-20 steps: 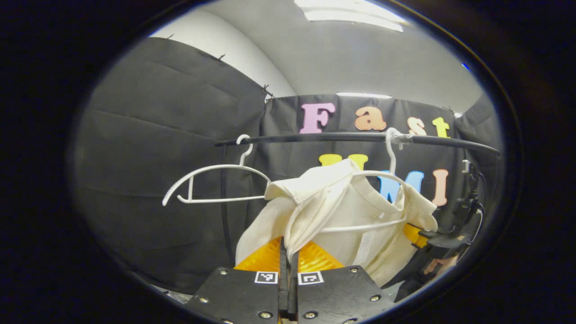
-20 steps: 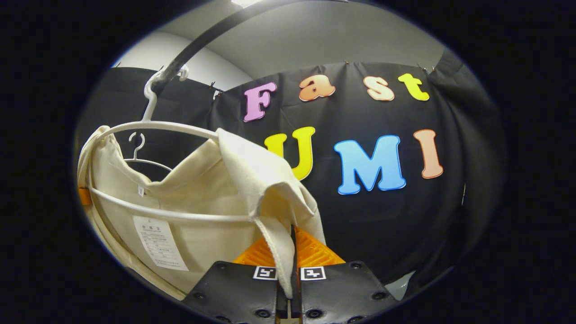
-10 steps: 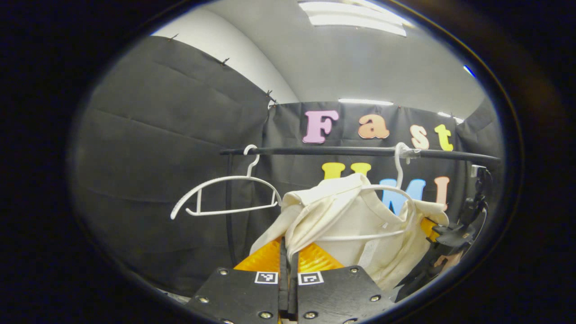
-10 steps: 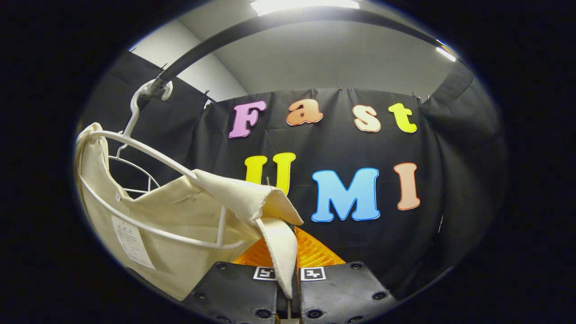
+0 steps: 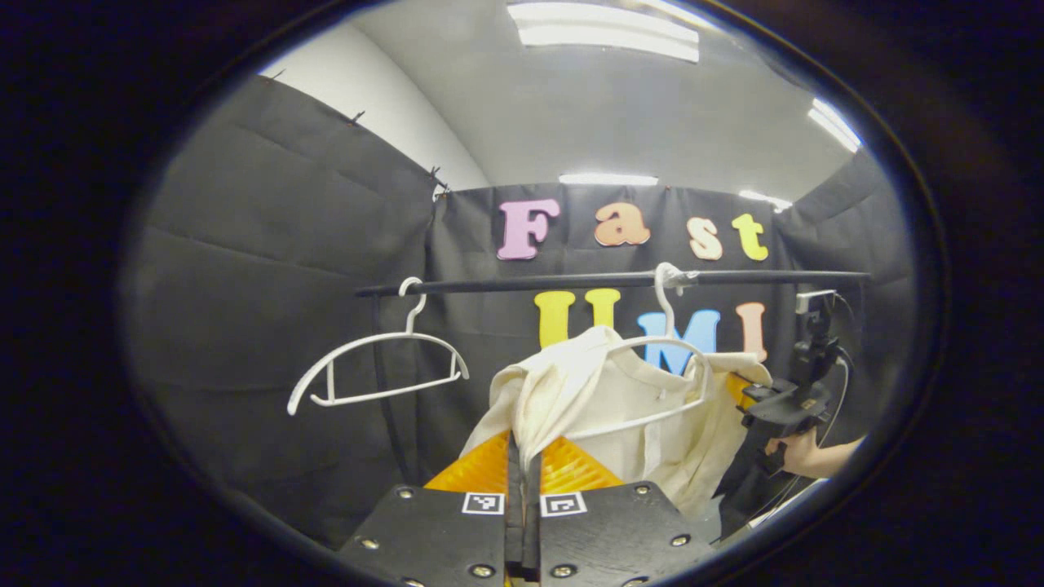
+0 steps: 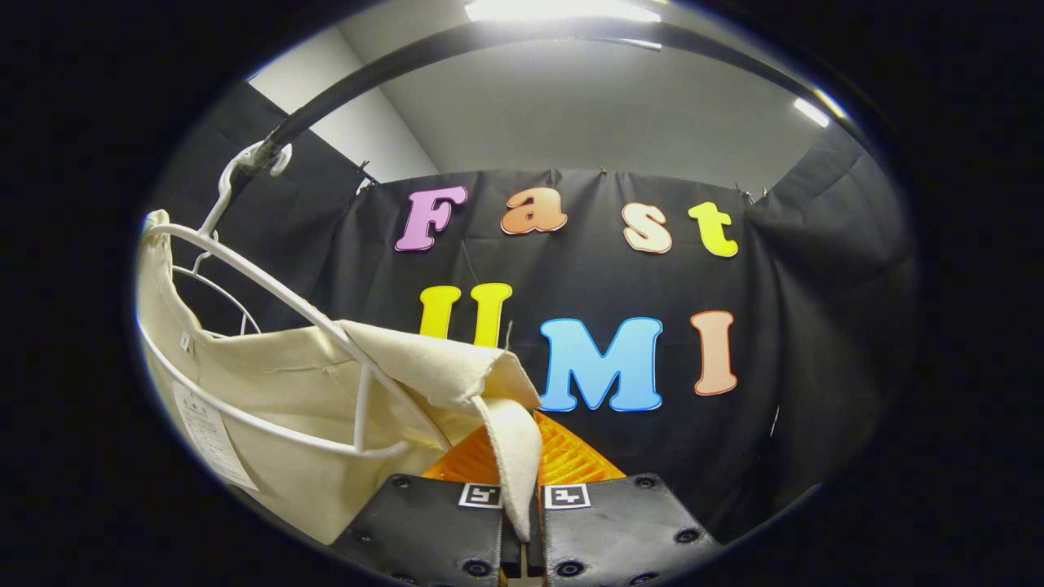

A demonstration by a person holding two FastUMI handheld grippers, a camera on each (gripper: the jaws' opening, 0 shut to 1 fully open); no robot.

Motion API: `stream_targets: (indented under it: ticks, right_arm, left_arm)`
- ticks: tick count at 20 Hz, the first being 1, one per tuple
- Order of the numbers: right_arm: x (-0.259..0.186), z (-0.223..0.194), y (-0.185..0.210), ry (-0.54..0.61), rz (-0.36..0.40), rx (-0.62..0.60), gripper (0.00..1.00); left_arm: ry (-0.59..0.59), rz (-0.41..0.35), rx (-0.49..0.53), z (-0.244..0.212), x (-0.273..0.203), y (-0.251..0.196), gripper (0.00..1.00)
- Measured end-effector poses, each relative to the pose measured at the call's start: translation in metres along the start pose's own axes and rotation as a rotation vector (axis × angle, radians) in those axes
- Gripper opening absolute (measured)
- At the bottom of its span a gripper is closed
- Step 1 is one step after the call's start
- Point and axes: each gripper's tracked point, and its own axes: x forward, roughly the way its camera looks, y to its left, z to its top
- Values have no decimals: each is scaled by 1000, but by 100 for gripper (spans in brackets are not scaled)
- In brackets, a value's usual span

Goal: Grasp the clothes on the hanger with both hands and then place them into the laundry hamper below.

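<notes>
A cream shirt [image 5: 628, 408] hangs on a white hanger [image 5: 677, 359] hooked over a black rail [image 5: 571, 282]. The left gripper [image 5: 522, 456] is clamped on one shoulder edge of the shirt, and the right gripper [image 6: 522, 469] is clamped on the other. An empty hanger [image 5: 375, 371] hangs on the rail to the left, apart from the shirt, with bare black cloth behind. In the left gripper view, a hand [image 5: 803, 452] holds the right gripper at the far right. Compared with a second ago, both shoulders have slid off the hanger's ends, and the shirt sags lower.
</notes>
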Motion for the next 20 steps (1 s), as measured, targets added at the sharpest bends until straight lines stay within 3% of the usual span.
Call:
stream_targets:
  ticks: [8, 13, 20]
  right_arm:
    - [17, 5, -8, -40, -30, -42, 4]
    - [37, -4, -6, -51, -47, -86, 3]
    - [55, -43, -5, -7, -38, -88, 4]
  left_arm:
    - [-79, 59, -18, 25, 32, 44, 1]
    - [-82, 77, 32, 24, 61, 67, 1]
    - [-3, 72, -37, -15, 86, 69, 1]
